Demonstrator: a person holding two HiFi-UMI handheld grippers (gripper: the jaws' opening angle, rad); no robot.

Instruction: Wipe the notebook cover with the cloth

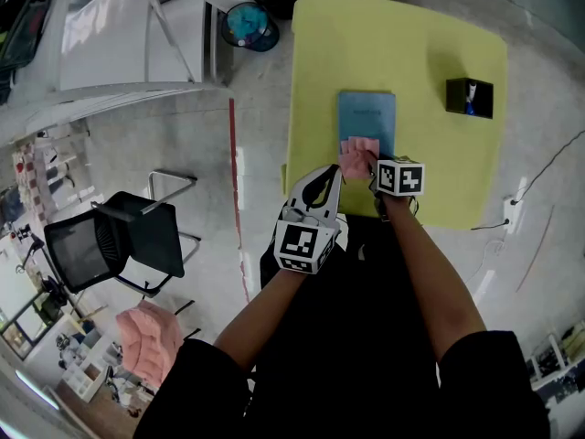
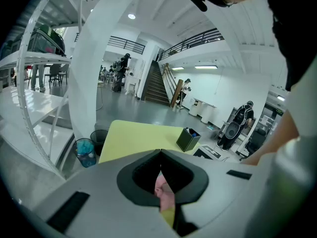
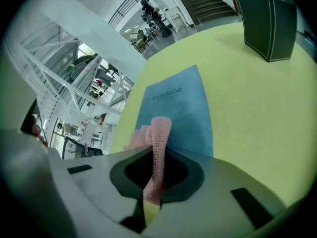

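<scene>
Item: flat blue rectangular notebook (image 1: 367, 117) (image 3: 178, 108), lying closed on a yellow-green table (image 1: 411, 53) (image 3: 247, 93), near its left-centre, cover up. Item: pink knitted cloth (image 1: 358, 154) (image 3: 159, 133), bunched on the near end of the notebook cover, touching it. Right gripper (image 1: 371, 164) (image 3: 157, 150): jaws clamped on a fold of the cloth, which stands up between them and beyond their tips over the cover's near edge. Left gripper (image 1: 336, 170) (image 2: 160, 152): just left of the cloth at the near left corner of the notebook, jaw tips closed together with nothing seen pinched at the tips; a patch of the cloth (image 2: 163, 190) shows through the opening behind them. Item: square black pen holder (image 1: 469, 97) (image 3: 270, 26), upright at the far right of the table, well apart from the notebook. Off the table: black office chair (image 1: 119, 240) on the floor to the near left; round bin with a blue liner (image 1: 249, 26) (image 2: 85, 151) by the far left corner.
</scene>
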